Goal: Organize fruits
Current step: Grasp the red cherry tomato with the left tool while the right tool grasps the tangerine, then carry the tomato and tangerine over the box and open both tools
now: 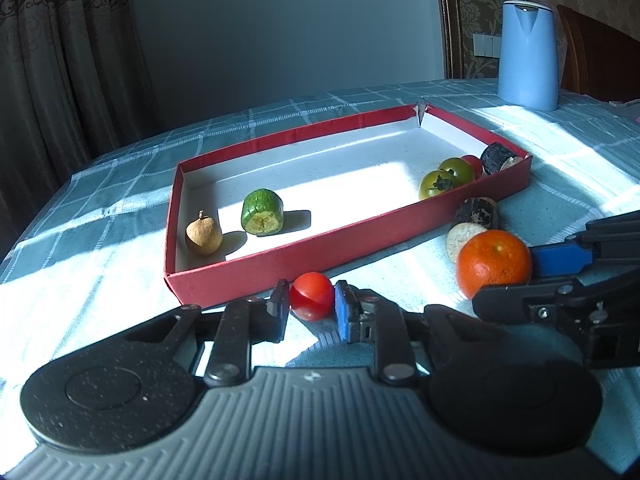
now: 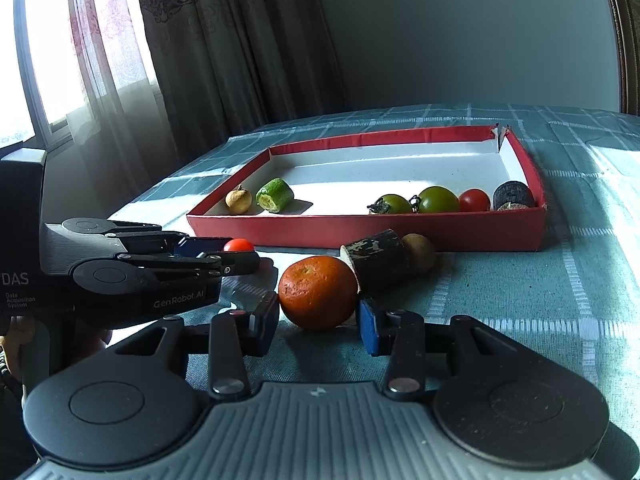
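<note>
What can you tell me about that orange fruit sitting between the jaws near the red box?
The tangerine is round, slightly flattened, deep orange with dimpled, dull peel and a small stem scar on top. It looks whole and unpeeled. It rests on the checked tablecloth, outside the red tray. The right gripper has its jaws on either side, at or very near the peel. A dark cut piece lies just behind it.
</note>
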`<state>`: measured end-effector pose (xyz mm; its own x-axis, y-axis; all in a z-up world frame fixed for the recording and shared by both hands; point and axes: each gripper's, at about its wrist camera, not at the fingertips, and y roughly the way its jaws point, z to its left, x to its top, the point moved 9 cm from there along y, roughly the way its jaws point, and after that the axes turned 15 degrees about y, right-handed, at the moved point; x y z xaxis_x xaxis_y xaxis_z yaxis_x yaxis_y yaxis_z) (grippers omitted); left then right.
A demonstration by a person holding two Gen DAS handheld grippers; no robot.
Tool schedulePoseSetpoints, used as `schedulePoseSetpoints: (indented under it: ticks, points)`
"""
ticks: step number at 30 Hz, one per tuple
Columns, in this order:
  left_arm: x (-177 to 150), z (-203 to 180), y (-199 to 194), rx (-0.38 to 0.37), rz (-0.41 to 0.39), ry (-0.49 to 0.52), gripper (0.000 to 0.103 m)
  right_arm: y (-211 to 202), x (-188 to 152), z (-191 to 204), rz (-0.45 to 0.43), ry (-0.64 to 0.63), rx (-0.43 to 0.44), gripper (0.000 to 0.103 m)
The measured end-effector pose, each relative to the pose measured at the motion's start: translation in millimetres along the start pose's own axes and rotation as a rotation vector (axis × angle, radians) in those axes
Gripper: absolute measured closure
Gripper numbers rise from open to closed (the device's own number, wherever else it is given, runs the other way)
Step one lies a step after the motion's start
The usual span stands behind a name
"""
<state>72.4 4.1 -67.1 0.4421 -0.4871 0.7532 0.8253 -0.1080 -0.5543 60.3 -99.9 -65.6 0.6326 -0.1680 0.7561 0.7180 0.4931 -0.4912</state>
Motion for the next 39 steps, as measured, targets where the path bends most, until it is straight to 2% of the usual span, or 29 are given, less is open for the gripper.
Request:
schedulePoseSetpoints:
  ticks: [16,20,24,30,34,39]
  points:
    - [-0.3,5.1,-5.1,0.083,-0.003,0.001,0.080,-14.9,6.2,-4.1,-0.052,0.064,0.053,0.062]
    - [3.8,2.3,-12.7,0.074,-0.022,0.004,0.080,-20.3,15.5,-6.5,-0.061,0.079,0.065,0.062]
    - [22.1,2.6,-20.8,0.051,-0.056,0.000,0.080,-22.7,43.5,-12.4,-0.113,0.057,0.021,0.062]
    - [61.9,18.3,-14.1,0.089,-0.101,-0.020,0.080,-3.4,98.8,-36.2,-0.191,0.072,-0.063,0.062]
    - [72.9,29.0,7.5,0.130,-0.073,-0.042,0.080,17.2,118.5,-52.4,-0.211,0.085,-0.116,0.062]
    - [74.4,36.6,45.0,0.151,-0.002,-0.081,0.080,44.5,127.8,-68.8,-0.192,0.095,-0.171,0.062]
